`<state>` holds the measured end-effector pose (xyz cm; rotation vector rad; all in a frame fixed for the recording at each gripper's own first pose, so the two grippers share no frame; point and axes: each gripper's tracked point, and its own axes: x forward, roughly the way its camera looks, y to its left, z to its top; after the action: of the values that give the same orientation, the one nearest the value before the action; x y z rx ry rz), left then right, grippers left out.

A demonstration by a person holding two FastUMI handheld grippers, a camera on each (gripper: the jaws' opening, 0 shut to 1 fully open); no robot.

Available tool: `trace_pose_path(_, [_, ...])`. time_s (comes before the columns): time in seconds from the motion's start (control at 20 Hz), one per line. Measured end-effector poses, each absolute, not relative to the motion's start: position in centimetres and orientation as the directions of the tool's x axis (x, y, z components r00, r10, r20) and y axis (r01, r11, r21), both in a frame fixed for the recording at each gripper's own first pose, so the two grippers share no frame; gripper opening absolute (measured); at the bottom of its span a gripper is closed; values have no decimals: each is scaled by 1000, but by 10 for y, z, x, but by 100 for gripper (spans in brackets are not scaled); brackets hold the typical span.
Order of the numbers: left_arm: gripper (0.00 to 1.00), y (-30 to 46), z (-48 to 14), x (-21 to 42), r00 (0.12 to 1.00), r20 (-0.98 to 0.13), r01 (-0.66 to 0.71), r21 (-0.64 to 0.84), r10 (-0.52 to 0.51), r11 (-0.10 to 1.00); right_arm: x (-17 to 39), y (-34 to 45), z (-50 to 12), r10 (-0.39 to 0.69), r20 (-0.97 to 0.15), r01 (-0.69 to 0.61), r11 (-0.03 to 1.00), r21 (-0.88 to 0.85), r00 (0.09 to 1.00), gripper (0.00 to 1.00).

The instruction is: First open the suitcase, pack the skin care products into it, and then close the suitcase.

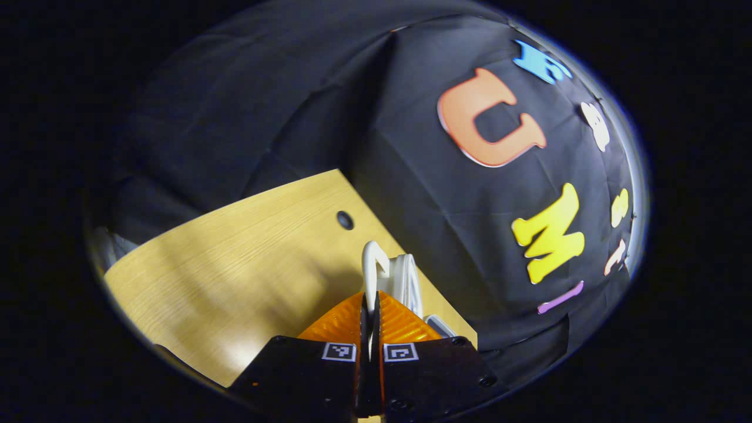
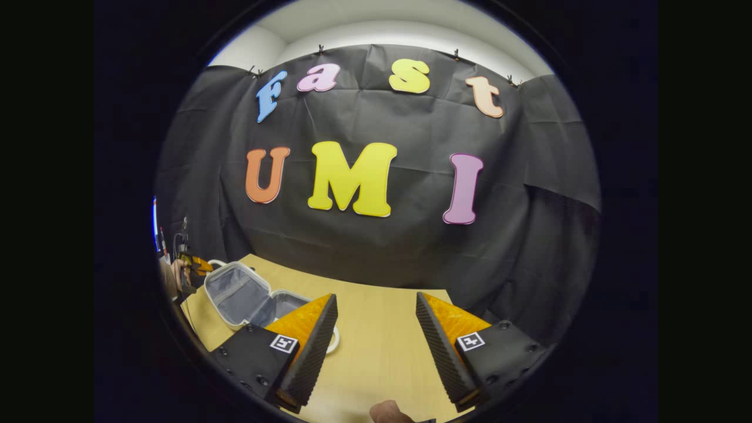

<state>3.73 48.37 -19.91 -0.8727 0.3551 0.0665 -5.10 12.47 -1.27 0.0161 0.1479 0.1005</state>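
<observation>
— At the near edge of the left gripper view, the left tongs are pinching the white plastic handle of the small translucent suitcase.

— So opening is the step in hand?

— Seemingly; farther off, its lid is standing open on the pale wooden surface.

— And the right tongs?

— Gaping wide, holding nothing. Next comes fetching the skin care products.

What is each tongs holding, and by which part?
Left tongs grip the open suitcase by the white handle on its lid. Right tongs hold nothing.
</observation>
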Motion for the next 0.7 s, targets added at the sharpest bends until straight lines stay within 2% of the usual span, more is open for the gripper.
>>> trace_pose_path(0.4, [3,363,-91,58,953,-230,50,-523,-197,851,-35,117,-16,166,-148,-159,986,58,975,80])
trace_pose_path(0.7, [3,244,-76,46,916,-242,215,-374,-319,902,-28,111,-23,200,-162,-192,979,64,966,80])
